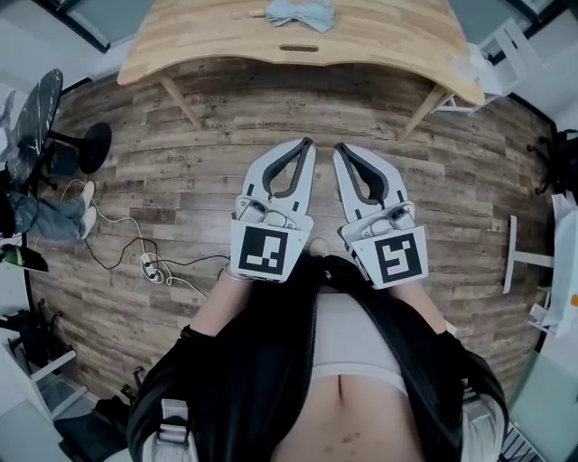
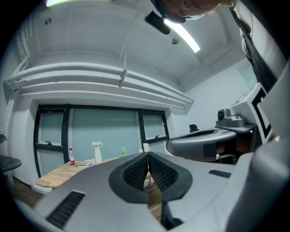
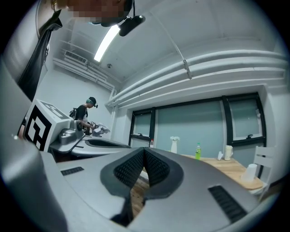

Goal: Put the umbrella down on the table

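Umbrella (image 1: 301, 13), crumpled pale-blue fabric, on the wooden table (image 1: 388, 36); left gripper (image 1: 306, 143) and right gripper (image 1: 340, 147): ribbed fingers closed, empty.

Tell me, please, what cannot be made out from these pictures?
- Head view: the top edge cuts the pale blue bundle on the table; umbrella or not, unclear.
- Left gripper view: the red bottle's label, too small.
- Right gripper view: the right gripper hides part of the table.

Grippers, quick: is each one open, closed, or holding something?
Left gripper: closed, holding nothing.
Right gripper: closed, holding nothing.
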A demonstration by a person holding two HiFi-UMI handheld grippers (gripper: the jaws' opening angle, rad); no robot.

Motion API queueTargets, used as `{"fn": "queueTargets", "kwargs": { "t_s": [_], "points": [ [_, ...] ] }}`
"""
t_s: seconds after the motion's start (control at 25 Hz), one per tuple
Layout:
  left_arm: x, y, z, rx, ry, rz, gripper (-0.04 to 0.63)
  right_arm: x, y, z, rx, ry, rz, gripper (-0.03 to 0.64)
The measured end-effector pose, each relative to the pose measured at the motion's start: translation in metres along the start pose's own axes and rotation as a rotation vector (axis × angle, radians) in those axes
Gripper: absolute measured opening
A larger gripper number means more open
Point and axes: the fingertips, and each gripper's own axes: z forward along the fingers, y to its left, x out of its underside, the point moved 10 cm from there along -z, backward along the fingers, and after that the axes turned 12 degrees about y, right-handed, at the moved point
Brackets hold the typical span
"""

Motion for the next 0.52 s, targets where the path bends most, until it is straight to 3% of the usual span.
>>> {"fn": "queueTargets", "kwargs": {
  "t_s": [0.52],
  "points": [
    [0.0045,0.0020,-0.0032,0.003,-0.004,-0.004,0.008,0.0012,0.0042,0.0023,0.001,0.001,-0.009,0.026]
  ]
}}
